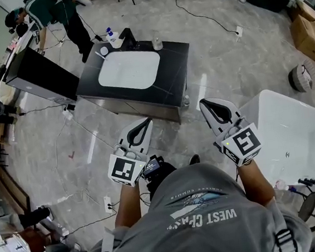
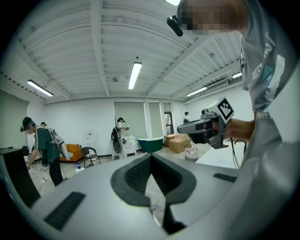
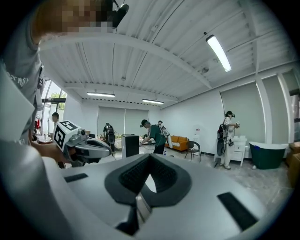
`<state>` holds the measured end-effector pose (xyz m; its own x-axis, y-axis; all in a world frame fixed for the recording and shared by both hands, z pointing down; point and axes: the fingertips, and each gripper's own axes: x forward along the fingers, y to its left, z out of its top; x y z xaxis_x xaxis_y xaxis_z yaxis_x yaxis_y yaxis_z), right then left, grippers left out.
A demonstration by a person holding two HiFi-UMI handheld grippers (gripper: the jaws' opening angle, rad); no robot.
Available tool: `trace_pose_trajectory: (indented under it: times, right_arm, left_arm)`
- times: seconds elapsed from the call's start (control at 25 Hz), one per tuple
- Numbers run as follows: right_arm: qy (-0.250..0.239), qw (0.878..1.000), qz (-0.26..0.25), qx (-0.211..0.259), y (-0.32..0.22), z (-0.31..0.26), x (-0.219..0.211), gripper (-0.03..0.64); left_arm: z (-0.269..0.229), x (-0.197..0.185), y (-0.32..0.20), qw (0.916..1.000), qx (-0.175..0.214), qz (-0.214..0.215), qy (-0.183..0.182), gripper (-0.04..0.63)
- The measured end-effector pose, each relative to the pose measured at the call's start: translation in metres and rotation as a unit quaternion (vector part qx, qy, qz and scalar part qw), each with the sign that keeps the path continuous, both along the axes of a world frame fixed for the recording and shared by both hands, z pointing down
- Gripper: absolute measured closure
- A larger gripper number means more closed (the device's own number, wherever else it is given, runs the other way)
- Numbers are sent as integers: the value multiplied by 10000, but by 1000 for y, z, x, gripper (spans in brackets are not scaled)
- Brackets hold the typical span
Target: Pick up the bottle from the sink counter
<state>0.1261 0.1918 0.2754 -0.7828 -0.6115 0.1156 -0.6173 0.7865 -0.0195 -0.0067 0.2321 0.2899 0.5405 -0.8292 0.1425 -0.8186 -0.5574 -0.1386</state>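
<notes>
The black sink counter [image 1: 172, 79] with its white basin stands a few steps ahead on the floor. A white bottle with a blue pump top [image 1: 112, 37] sits at its far left corner; it also shows as a small speck, the bottle [image 2: 78, 167], in the left gripper view. A small clear container [image 1: 157, 43] stands at the counter's far edge. My left gripper [image 1: 145, 123] [image 2: 151, 157] and right gripper [image 1: 206, 104] [image 3: 150, 157] are held level in front of my body, well short of the counter. Both are shut with nothing between their pads.
A white bathtub [image 1: 293, 136] lies at my right. A black cabinet [image 1: 40, 79] stands left of the counter, with a person in a green top [image 1: 50, 11] beyond it. Cables cross the floor; a cardboard box [image 1: 310, 36] and a basket [image 1: 303, 77] sit far right.
</notes>
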Motion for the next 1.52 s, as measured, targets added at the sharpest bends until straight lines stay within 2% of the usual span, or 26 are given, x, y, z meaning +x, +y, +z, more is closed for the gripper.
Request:
trace_pose_trajectory:
  times: [0.28, 0.4, 0.52, 0.68, 0.96, 1.16, 1.36, 1.52]
  right_arm:
    - [9, 9995, 269, -154, -18, 9, 14, 615]
    - [8, 9982, 559, -211, -29, 11, 18, 615]
    - [33, 9965, 810, -219, -38, 9, 18, 615]
    - [109, 9935, 1115, -207, -51, 6, 14, 615]
    - [195, 9904, 1347, -227, -72, 2, -19, 615]
    - [260, 9882, 1493, -215, -89, 0, -41, 615]
    - [319, 9858, 1641, -177, -103, -5, -61, 615]
    - [433, 9836, 1743, -190, -115, -5, -74, 615]
  left_arm:
    - [11, 4, -28, 9995, -198, 227, -114, 595]
    - [10, 10, -48, 9983, -191, 541, -84, 595]
    - [13, 9, -67, 9958, -214, 860, -227, 595]
    - [0, 7, -91, 9932, -58, 1163, -32, 595]
    - [6, -24, -119, 9892, -192, 1450, -92, 595]
    - [2, -48, -140, 9878, -92, 1554, 99, 595]
    - [5, -68, -153, 9851, -183, 1709, 29, 595]
    - [3, -76, -168, 9822, -85, 1869, 191, 595]
